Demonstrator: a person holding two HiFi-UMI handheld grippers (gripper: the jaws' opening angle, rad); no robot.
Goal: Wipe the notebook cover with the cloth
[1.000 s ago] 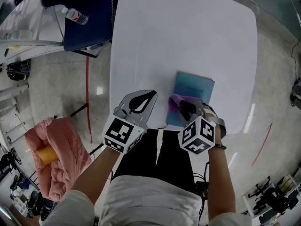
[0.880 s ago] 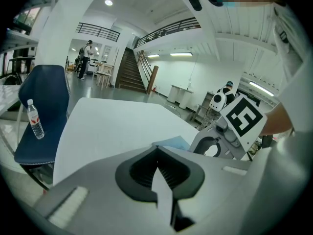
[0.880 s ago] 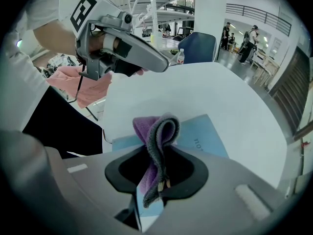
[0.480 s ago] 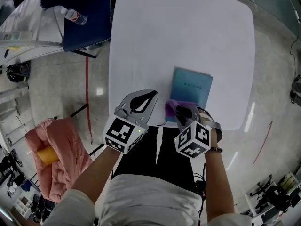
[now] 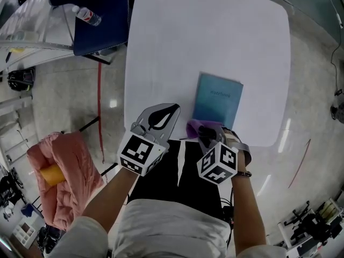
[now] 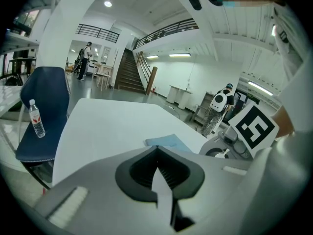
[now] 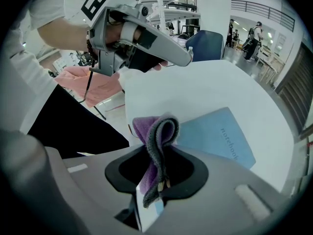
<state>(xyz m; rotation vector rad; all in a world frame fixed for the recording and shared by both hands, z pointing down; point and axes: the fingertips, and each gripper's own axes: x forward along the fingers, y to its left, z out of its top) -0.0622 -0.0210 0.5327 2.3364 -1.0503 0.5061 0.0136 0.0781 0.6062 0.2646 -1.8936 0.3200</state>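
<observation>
A light blue notebook (image 5: 217,100) lies closed on the white table (image 5: 204,42), near its front edge. My right gripper (image 5: 207,135) is shut on a folded purple cloth (image 5: 198,127), which sits at the notebook's near left corner, by the table edge. In the right gripper view the cloth (image 7: 159,141) stands up between the jaws, with the notebook (image 7: 215,138) just beyond it. My left gripper (image 5: 163,115) hovers to the left of the cloth, over the table's front edge. It is shut with nothing in it (image 6: 159,177).
A dark blue chair (image 5: 94,20) with a water bottle (image 5: 86,16) on it stands off the table's far left corner. A pink bundle (image 5: 64,171) with an orange object lies on the floor at left. The person's lap is right against the table's front edge.
My right gripper has pulled the cloth back toward the person, off the notebook's near part to its near left corner. The left gripper has stayed put.
</observation>
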